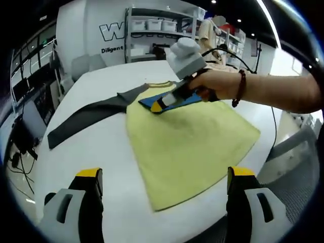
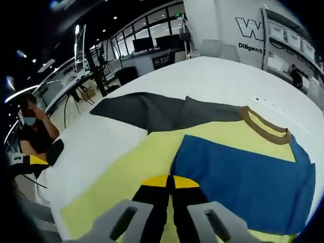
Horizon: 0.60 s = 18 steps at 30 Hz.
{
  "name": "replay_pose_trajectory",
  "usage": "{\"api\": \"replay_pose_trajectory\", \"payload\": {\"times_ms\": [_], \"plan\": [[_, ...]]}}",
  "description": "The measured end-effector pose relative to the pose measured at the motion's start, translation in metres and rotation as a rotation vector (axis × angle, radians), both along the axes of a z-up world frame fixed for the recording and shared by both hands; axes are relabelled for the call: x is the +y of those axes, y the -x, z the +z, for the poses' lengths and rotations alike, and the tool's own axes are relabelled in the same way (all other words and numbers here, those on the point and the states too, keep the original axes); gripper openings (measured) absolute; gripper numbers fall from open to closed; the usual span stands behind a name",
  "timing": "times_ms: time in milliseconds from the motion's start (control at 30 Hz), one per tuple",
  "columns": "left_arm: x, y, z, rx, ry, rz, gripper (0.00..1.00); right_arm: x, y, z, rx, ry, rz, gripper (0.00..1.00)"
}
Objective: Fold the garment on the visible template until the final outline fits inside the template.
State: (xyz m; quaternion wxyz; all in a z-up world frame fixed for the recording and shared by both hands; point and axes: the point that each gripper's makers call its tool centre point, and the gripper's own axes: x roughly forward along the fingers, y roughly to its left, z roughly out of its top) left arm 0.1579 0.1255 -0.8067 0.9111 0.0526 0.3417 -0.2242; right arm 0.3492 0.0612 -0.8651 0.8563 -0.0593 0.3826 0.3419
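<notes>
Pinching garment (image 2: 152,167) edge, right gripper (image 2: 167,180); left gripper (image 1: 164,187) wide.

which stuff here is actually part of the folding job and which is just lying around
Part of the job:
- yellow garment with its grey sleeve and blue panel
- right gripper, shut on the garment
- left gripper, open, holding nothing

Just lying about:
- white table
- storage shelves
- seated person

The left gripper view looks from off the table's (image 1: 96,152) edge toward twelve o'clock at the garment (image 1: 187,147), while the right gripper view hovers close above it, facing eleven o'clock; both share the yellow body and grey sleeve (image 2: 157,112).
</notes>
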Motion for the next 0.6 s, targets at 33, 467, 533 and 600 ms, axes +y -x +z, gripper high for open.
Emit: {"api": "replay_pose_trajectory", "payload": {"times_ms": [33,467,533,600], "plan": [[0.0,0.0,0.0,0.002,0.001,0.0,0.99,0.001,0.0,0.0,0.003,-0.006,-0.005,0.0],[0.0,0.001,-0.001,0.009,0.006,0.0,0.99,0.001,0.009,0.013,-0.01,-0.074,0.003,0.15],[0.0,0.001,-0.001,0.007,0.002,0.0,0.99,-0.002,0.009,0.015,-0.012,-0.075,-0.008,0.25],[0.0,0.0,0.0,0.002,0.0,0.001,0.99,-0.008,0.008,0.019,-0.032,-0.08,-0.02,0.3]]}}
